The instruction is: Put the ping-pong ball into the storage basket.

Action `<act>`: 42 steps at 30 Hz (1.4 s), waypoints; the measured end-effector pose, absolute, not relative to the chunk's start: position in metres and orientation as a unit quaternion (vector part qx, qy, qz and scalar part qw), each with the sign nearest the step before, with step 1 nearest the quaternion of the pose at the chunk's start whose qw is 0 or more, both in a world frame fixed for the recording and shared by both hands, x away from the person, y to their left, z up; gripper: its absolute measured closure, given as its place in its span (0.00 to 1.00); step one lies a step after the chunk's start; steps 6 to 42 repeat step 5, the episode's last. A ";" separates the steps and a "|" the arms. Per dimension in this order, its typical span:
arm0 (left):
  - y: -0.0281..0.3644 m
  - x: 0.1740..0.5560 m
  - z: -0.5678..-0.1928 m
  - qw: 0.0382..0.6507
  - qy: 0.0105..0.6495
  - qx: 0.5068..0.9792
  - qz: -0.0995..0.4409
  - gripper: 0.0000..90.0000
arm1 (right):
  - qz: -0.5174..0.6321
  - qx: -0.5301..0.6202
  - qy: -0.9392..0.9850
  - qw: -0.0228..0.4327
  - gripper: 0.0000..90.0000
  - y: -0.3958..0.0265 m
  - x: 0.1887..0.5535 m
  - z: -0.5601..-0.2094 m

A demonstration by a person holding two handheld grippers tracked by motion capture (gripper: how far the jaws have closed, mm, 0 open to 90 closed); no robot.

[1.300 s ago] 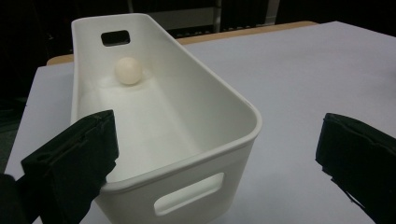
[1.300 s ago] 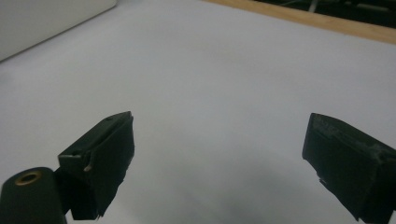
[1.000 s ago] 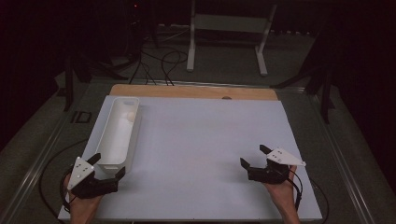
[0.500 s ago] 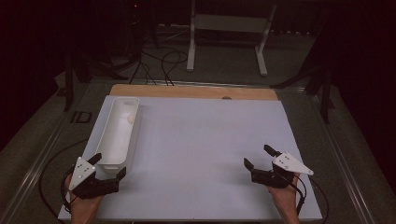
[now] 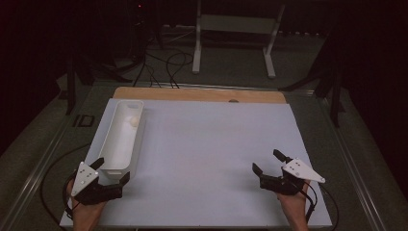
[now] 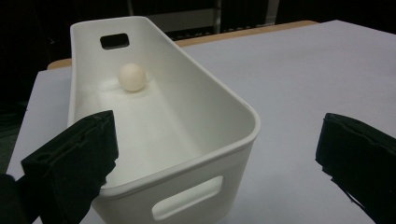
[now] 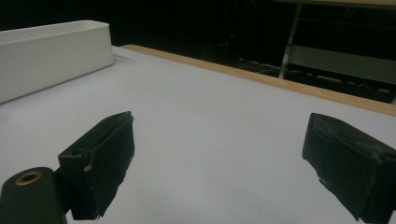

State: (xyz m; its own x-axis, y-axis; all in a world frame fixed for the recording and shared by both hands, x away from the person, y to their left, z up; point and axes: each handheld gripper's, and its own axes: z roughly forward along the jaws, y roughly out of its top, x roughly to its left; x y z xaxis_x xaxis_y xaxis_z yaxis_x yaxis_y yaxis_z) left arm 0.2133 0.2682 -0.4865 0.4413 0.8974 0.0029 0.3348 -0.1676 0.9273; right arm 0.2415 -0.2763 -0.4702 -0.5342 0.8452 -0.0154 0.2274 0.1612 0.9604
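Straddling bin [image 6: 163, 140] near end: left gripper [image 5: 111, 169] fingers.

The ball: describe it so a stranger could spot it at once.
Start at the long white bin along the left side of the table. Look inside, near its far end. There lies the ball: small, round and cream, the bin's one loose item.
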 end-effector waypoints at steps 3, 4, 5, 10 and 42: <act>0.268 0.213 -0.486 0.474 0.438 0.704 0.297 0.00 | 0.522 0.381 0.704 0.296 0.10 -0.276 0.241 -0.470; 0.268 0.213 -0.486 0.474 0.438 0.704 0.298 0.00 | 0.523 0.381 0.703 0.294 0.10 -0.276 0.241 -0.470; 0.268 0.213 -0.486 0.474 0.438 0.704 0.298 0.00 | 0.523 0.381 0.703 0.294 0.10 -0.276 0.241 -0.470; 0.268 0.213 -0.486 0.474 0.438 0.704 0.298 0.00 | 0.523 0.381 0.703 0.294 0.10 -0.276 0.241 -0.470; 0.268 0.213 -0.486 0.474 0.438 0.704 0.298 0.00 | 0.523 0.381 0.703 0.294 0.10 -0.276 0.241 -0.470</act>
